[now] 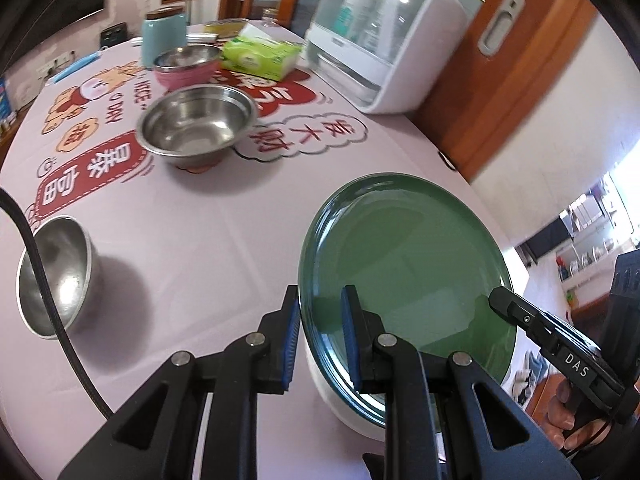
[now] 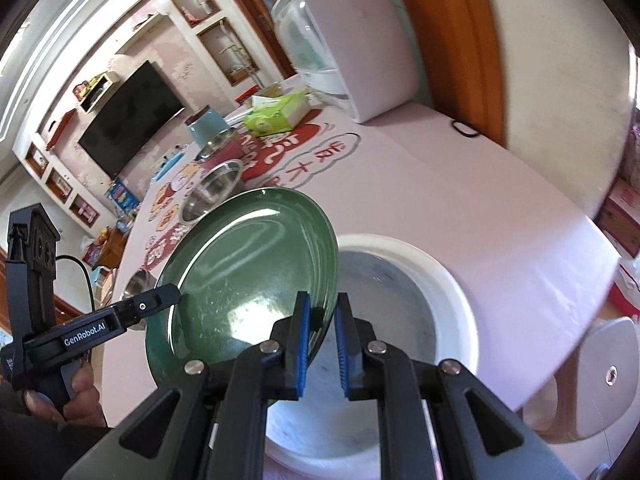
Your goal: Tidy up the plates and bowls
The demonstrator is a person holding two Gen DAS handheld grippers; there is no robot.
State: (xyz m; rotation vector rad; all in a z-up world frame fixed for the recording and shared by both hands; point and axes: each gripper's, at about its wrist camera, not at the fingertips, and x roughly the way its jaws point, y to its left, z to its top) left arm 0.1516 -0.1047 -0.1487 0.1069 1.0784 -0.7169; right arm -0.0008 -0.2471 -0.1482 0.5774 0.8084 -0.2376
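A green plate (image 1: 404,256) is held tilted above a white plate (image 2: 452,292) near the table's front edge. My left gripper (image 1: 320,320) is shut on the green plate's left rim. My right gripper (image 2: 322,320) is shut on the opposite rim of the green plate (image 2: 248,276). Each gripper shows in the other's view: the right one (image 1: 560,356) and the left one (image 2: 100,324). A steel bowl (image 1: 196,124) stands mid-table, a small steel bowl (image 1: 54,276) at the left, and a pink bowl with a steel lining (image 1: 186,66) farther back.
The table wears a pink printed cloth (image 1: 192,240). A white dish cabinet (image 1: 380,36), a green tissue pack (image 1: 260,56) and a blue canister (image 1: 162,36) stand at the back. A stool (image 2: 600,376) is by the table's right edge.
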